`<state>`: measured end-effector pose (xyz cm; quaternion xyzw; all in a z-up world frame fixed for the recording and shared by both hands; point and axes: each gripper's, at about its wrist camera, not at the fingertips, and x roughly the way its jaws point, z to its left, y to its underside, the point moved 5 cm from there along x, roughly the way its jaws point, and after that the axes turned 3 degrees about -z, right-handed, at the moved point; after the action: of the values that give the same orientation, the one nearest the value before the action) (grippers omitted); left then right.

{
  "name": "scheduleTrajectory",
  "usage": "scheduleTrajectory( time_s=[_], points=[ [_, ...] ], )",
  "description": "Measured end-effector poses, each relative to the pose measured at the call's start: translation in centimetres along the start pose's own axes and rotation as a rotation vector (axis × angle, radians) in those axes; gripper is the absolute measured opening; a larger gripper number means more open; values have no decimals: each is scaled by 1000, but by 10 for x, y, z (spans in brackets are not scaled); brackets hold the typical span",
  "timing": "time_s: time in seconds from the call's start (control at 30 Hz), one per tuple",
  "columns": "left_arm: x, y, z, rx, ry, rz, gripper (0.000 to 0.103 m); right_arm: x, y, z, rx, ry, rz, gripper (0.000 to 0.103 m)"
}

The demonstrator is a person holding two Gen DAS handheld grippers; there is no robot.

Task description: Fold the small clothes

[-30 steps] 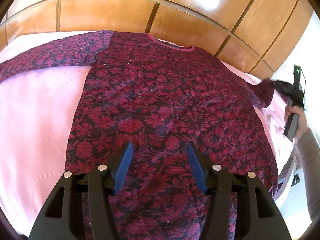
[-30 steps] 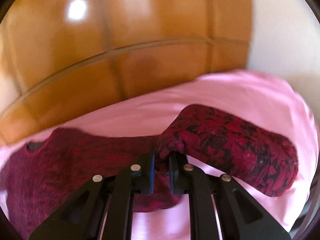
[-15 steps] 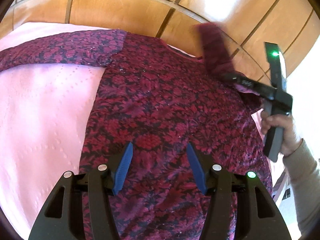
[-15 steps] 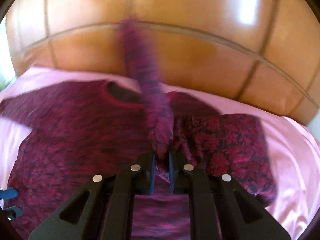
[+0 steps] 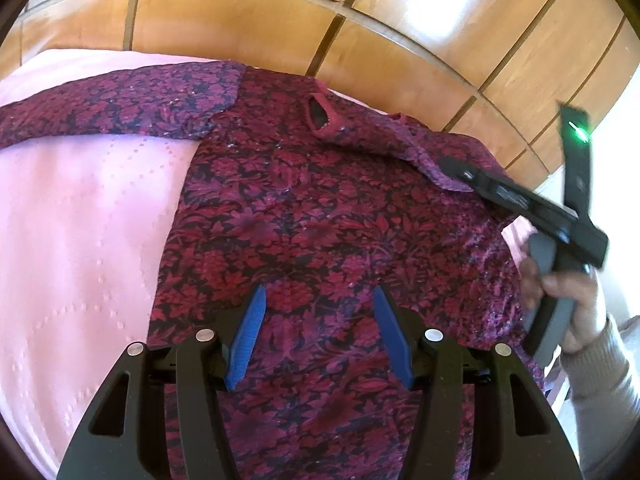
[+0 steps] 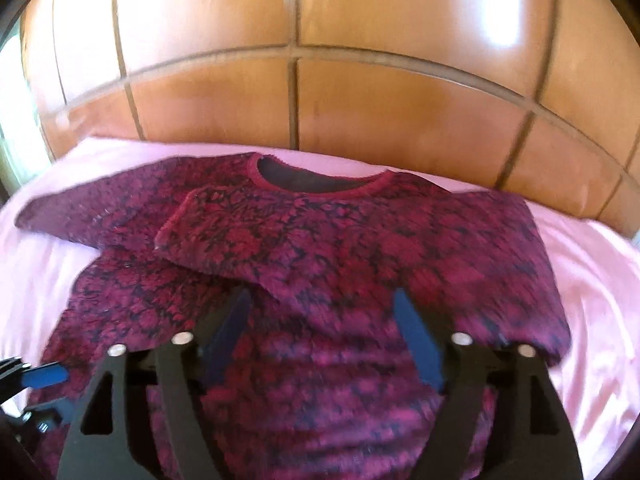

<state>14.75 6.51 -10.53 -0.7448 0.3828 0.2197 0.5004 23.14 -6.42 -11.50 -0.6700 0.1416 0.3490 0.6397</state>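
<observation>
A dark red floral sweater lies flat on a pink bedspread. Its left sleeve stretches out to the left. Its right sleeve lies folded across the chest, cuff near the neckline. My left gripper is open and empty above the sweater's lower body. My right gripper is open and empty above the folded sleeve; it also shows in the left wrist view, at the sweater's right shoulder.
A wooden panelled headboard rises right behind the sweater's neckline. The bedspread's right edge lies beyond the sweater. The left gripper's blue fingertip shows at the lower left of the right wrist view.
My right gripper carried the right sleeve up and over onto the chest, then opened and let it go. The left gripper stayed open and shifted slightly.
</observation>
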Motion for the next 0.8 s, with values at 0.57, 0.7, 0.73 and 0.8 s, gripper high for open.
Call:
scheduleTrajectory(
  time_s=[0.57, 0.7, 0.73, 0.8],
  points=[
    [49, -56, -20, -83, 47, -5, 43, -47, 66, -114, 667, -218, -40, 88],
    [61, -69, -15, -123, 63, 5, 43, -47, 62, -116, 738, -332, -72, 89],
    [63, -72, -14, -137, 70, 5, 43, -47, 61, -119, 767, -347, -87, 90],
    [68, -79, -11, -162, 82, 0, 43, -48, 60, -132, 855, -381, -138, 96]
  ],
)
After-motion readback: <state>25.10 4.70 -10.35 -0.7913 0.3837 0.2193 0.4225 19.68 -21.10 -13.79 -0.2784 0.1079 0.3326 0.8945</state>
